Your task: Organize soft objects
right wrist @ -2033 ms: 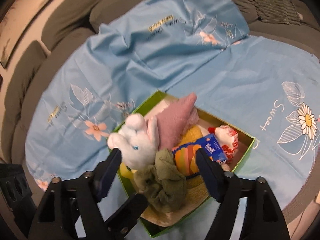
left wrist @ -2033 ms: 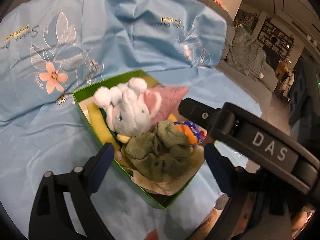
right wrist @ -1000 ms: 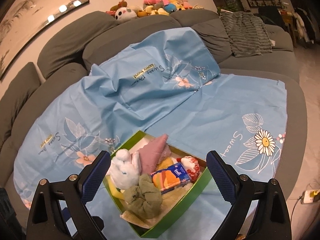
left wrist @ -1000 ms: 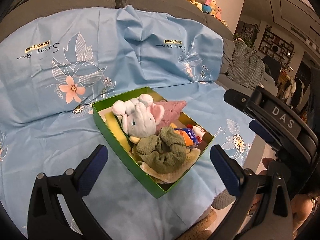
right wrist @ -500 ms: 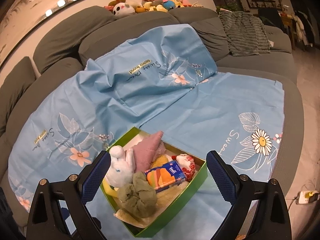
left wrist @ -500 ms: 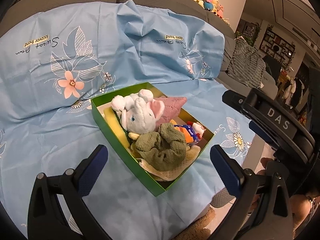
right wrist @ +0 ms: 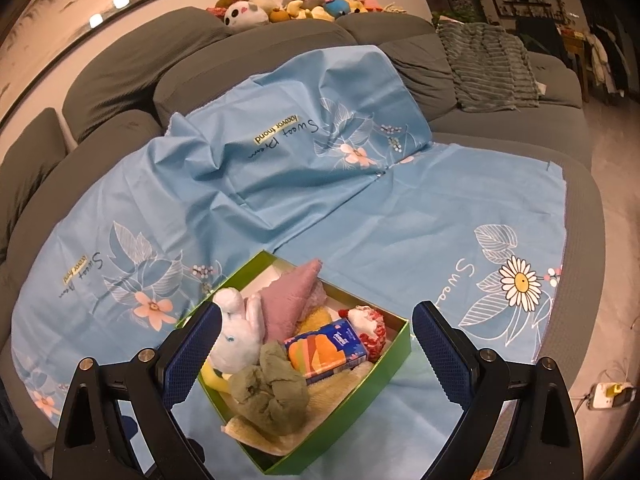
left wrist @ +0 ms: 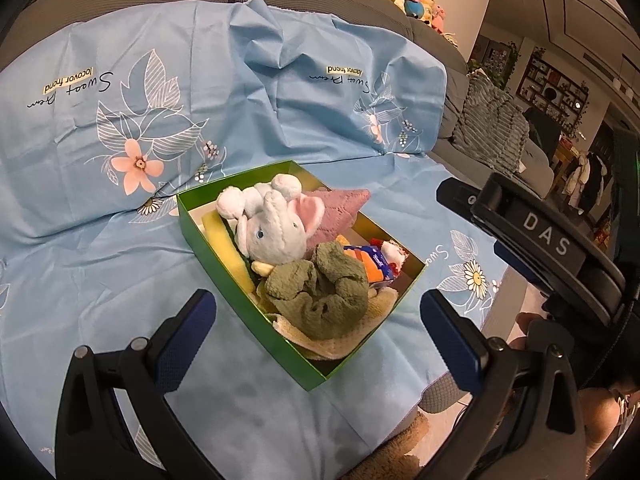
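A grey sofa is draped with a pale blue floral sheet, probably laid as a clean, plain working surface, and on it sits the green box that gathers the soft things in one place. Inside, packed close and touching, lie a grey-white plush mouse, a pink cloth propped against it, a crumpled olive-green cloth on a cream towel, an orange-and-blue tissue pack and a small red-and-white plush. The heap rises above the rim, so I judge the collecting nearly done. The left gripper and right gripper both hover short of the box, fingers spread wide and empty. The right wrist view shows the tissue pack and red plush plainly, plus a row of stuffed toys on the sofa back; the left wrist view shows the mouse's face, a yellow strip along the box's near wall, and the other gripper's body marked DAS.
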